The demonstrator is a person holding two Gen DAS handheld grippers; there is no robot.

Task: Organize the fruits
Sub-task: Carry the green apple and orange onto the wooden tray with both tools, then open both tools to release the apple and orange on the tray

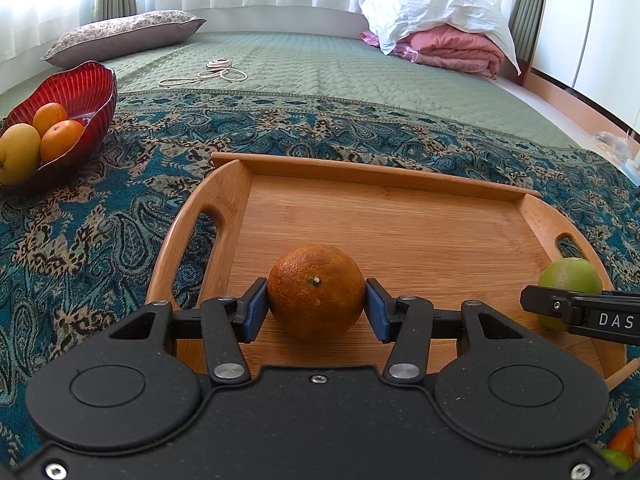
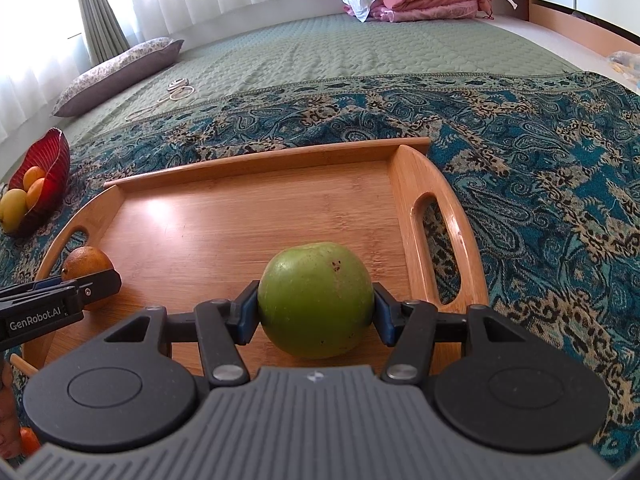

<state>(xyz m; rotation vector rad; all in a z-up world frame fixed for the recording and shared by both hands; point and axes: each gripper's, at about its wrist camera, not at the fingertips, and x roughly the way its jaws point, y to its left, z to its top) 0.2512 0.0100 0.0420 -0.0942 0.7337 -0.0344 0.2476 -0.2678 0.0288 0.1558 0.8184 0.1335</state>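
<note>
A: Left wrist view: left tool (image 1: 316, 304) clamped on the orange (image 1: 316, 291), blue pads (image 1: 255, 309) pressed to both its sides. Fruit sits on or just above the wooden tray (image 1: 384, 216), near edge, around 6 o'clock; can't tell if it's lifted.

B: Right wrist view: right tool (image 2: 316, 312) clamped on the green fruit (image 2: 316, 300), same grip, pads (image 2: 245, 316) on both sides. It's at the tray's (image 2: 248, 216) near edge, toward the handle slot at 3 o'clock.

A: My view catches only a slice of your green fruit (image 1: 570, 280) at 3 o'clock, behind your tool's finger. Pad contact not visible from here.

B: Likewise, yours shows at 9 o'clock: orange (image 2: 86, 266) half hidden by your tool's finger.

A: Red bowl (image 1: 80, 96) at 10 o'clock on the bed, holding two orange fruits and a yellow one (image 1: 18, 152) at the rim. Clear here.

B: Bowl (image 2: 52, 172) is small and edge-on in mine, 9 to 10 o'clock. Same contents.

A: Tray rests on the patterned blue cloth (image 1: 100, 220).
</note>
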